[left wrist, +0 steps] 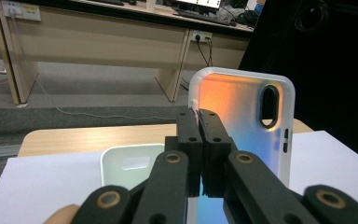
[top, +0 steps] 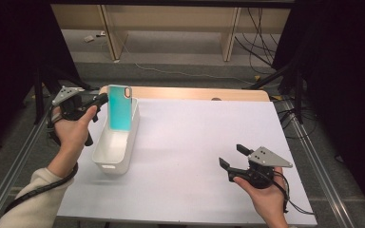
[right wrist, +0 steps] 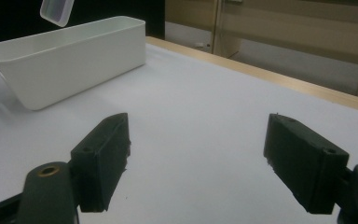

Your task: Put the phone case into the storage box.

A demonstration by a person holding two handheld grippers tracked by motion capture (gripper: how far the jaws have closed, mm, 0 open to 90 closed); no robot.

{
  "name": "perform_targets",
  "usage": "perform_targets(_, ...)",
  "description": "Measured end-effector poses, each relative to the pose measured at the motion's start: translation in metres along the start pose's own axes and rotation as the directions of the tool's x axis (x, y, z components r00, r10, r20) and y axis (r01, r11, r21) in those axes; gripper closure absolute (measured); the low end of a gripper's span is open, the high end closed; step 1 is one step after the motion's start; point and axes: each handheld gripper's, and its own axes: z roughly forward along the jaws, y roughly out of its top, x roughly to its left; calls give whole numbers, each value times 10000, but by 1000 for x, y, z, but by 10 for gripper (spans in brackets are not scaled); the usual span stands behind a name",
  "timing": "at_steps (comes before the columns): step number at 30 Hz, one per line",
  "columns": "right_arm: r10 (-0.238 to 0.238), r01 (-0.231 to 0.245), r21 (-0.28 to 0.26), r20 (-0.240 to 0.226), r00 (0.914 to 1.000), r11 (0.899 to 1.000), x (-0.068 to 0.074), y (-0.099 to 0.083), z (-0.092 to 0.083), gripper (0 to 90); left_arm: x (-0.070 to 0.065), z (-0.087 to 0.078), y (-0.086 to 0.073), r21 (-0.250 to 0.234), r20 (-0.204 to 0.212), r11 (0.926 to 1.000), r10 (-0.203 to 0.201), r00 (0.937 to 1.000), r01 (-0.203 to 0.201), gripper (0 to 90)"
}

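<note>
The translucent phone case with a white rim and teal-to-orange sheen (top: 120, 107) stands upright on its short end, held above the far end of the long white plastic bin (top: 105, 153) at the table's left.

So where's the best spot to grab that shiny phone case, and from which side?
Best by one long edge, coming in from the side, as the left tool does now. The phone case is thin and flat and stands upright over the white bin, so its raised rim probably gives the jaws something to pinch.

Phone case (left wrist: 242, 126) lower end hidden behind jaws; in right gripper view cut off by top edge
</note>
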Motion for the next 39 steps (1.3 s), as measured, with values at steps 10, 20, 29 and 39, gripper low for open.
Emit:
perform_targets(10, 11, -10, 192, -30, 10000, 9998, 0, 0, -1, 237, 3, 5, 1, -38, -124, 10000, 45, 9999, -45, 879)
perform_targets(20, 176, -178, -77, -229, 9996, 9998, 2, -1, 2, 238, 7, 10, 4, -74, -180, 9999, 87, 9998, -88, 879)
perform_targets(29, 95, -95, 7, -98, 9999, 10000, 1, -2, 2, 238, 9, 17, 5, -50, -248, 9999, 110, 9996, -111, 879)
perform_targets(39, 188, -188, -26, -144, 9997, 9998, 3, -3, 3, 238, 11, 22, 7, -62, -319, 9999, 159, 9994, -161, 879)
